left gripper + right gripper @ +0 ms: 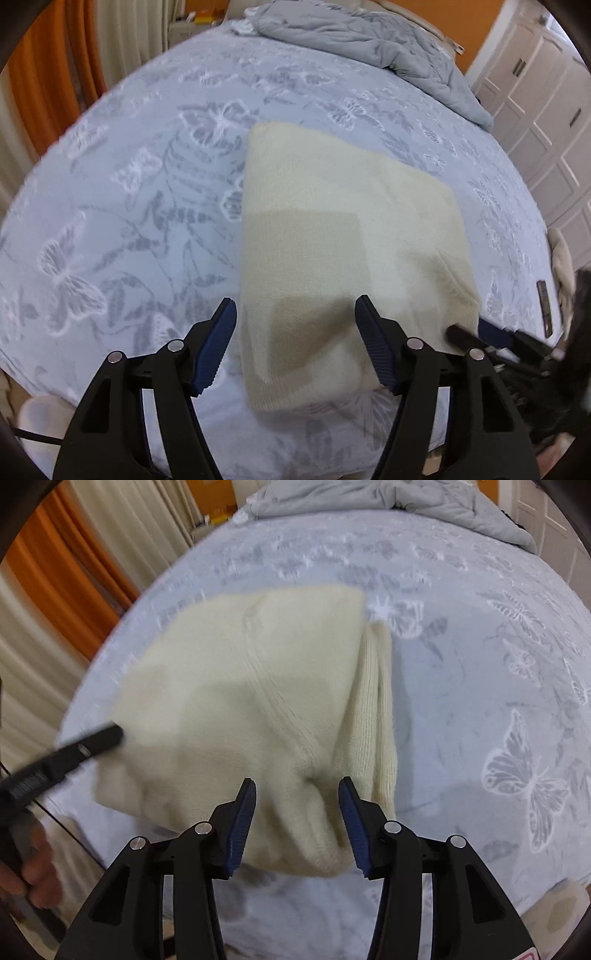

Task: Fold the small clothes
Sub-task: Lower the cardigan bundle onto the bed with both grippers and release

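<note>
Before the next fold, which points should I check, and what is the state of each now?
1. Left gripper jaws open: ok.
2. Right gripper jaws open: ok.
3. Cream knit garment lies on the bed sheet, nothing holds it: ok.
4. Edges line up: not ok, a ribbed layer sticks out at one side.
5. Top surface smooth: cannot tell, right wrist view is blurred.
6. Grey duvet away from the garment: ok.

A blue-grey bedspread with a butterfly print fills most of the frame. A crumpled grey duvet is seen at the top, orange and cream curtains upper left, white panelled doors at right.
</note>
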`<state>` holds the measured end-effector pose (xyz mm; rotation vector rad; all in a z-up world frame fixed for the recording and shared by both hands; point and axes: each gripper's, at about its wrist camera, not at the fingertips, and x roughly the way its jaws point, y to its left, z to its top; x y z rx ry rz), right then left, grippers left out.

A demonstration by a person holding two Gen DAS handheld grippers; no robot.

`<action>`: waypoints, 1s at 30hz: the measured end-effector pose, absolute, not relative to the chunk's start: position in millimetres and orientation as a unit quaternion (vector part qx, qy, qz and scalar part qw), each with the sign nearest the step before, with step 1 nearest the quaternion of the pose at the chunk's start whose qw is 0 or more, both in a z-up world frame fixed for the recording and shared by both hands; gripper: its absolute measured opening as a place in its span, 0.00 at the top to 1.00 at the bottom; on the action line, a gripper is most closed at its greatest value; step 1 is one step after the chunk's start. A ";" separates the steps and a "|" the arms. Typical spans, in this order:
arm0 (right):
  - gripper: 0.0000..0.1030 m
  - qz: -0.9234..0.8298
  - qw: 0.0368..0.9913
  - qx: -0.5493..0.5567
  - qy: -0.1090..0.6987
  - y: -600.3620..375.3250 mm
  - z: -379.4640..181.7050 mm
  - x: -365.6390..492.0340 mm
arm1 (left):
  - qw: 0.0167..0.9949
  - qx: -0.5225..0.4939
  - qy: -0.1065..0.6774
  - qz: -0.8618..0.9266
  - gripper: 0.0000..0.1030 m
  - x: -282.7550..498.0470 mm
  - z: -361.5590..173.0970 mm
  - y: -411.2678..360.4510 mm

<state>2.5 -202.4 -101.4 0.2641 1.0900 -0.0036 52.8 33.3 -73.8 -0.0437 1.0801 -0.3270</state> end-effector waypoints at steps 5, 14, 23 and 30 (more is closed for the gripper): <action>0.50 -0.034 0.876 0.103 0.470 -198.8 -58.1 -16.4 | 0.856 -0.002 0.496 -0.143 0.37 39.7 -49.1 22.3; 0.43 -0.053 0.869 0.097 0.483 -200.4 -78.2 -16.9 | 0.864 0.023 0.485 -0.135 0.37 23.3 -30.9 13.6; 0.22 -0.043 0.821 0.177 0.541 -227.2 -137.9 -1.5 | 0.838 -0.043 0.531 -0.119 0.26 40.0 -76.1 46.2; 0.74 0.005 0.815 0.212 0.539 -223.1 -125.2 2.9 | 0.794 -0.105 0.573 -0.178 0.64 52.6 -98.6 54.8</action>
